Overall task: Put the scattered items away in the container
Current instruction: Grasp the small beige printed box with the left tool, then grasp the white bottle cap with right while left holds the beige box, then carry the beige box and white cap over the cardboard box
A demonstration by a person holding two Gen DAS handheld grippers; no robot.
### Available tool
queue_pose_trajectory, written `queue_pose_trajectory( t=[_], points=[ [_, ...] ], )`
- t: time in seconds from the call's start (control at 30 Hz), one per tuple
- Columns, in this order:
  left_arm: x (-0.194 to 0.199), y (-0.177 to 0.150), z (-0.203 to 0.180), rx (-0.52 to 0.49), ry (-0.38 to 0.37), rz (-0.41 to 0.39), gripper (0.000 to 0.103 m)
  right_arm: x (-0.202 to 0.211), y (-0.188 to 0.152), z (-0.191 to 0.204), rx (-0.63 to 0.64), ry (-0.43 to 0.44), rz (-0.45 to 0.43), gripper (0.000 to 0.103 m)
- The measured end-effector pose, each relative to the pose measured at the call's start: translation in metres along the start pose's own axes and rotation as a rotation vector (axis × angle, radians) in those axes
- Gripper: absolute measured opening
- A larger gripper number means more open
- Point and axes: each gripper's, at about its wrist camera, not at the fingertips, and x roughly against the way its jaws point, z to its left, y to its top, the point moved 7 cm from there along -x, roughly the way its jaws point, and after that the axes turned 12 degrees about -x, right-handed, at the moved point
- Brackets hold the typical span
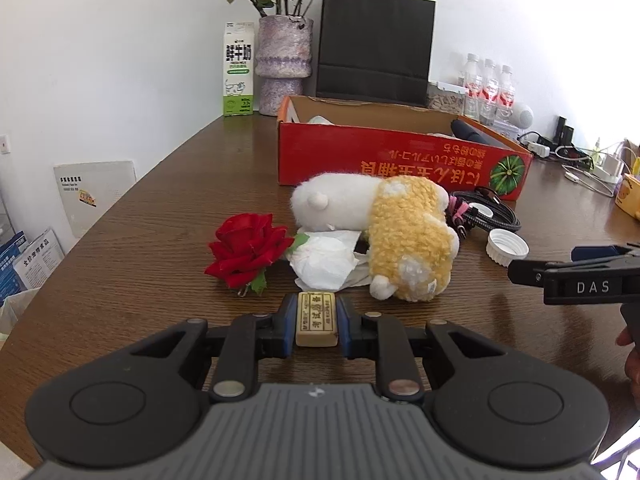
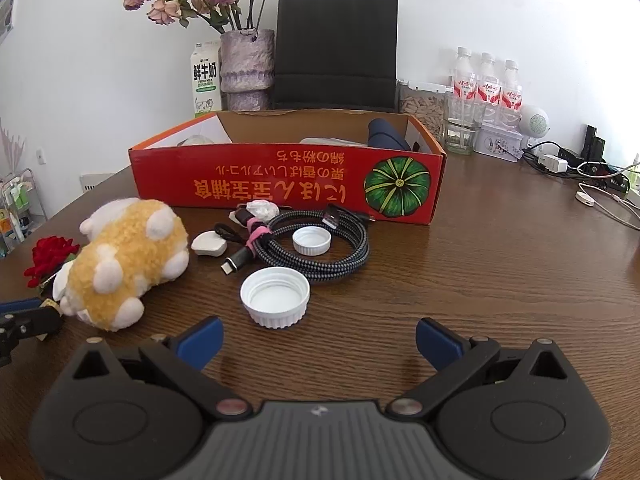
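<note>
Since the left gripper (image 1: 316, 322) is clamped on the eraser (image 1: 316, 318), lift straight, then clear the red box (image 1: 384, 160) rim at upper center.

My left gripper (image 1: 316, 322) pinches a small beige eraser (image 1: 316, 319) between its blue pads, low over the brown table (image 1: 140, 240). Just beyond lie a red rose (image 1: 248, 250), a crumpled tissue (image 1: 324, 260) and a plush toy (image 1: 384, 232). Behind them stands the red box (image 1: 384, 160). My right gripper (image 1: 576, 276) enters from the right edge.
</note>
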Motion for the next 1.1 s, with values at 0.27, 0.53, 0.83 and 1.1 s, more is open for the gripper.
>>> queue_pose_trajectory(
  t=[0.27,0.53,0.83,1.1],
  points=[
    [0.013,0.008,0.008,0.027,0.018,-0.046,0.021,-0.005,0.000,0.003,0.024,-0.023,0.023,0.103],
    [0.016,0.012,0.013,0.042,0.032,-0.066,0.021,-0.012,0.012,0.011,0.004,-0.011,0.012,0.082],
    [0.018,0.013,0.015,0.048,0.032,-0.076,0.021,-0.015,0.015,0.014,-0.017,0.034,0.015,0.039],
    [0.019,0.017,0.016,0.054,0.029,-0.088,0.021,0.003,0.019,0.004,-0.058,0.055,-0.037,0.039]
  ],
)
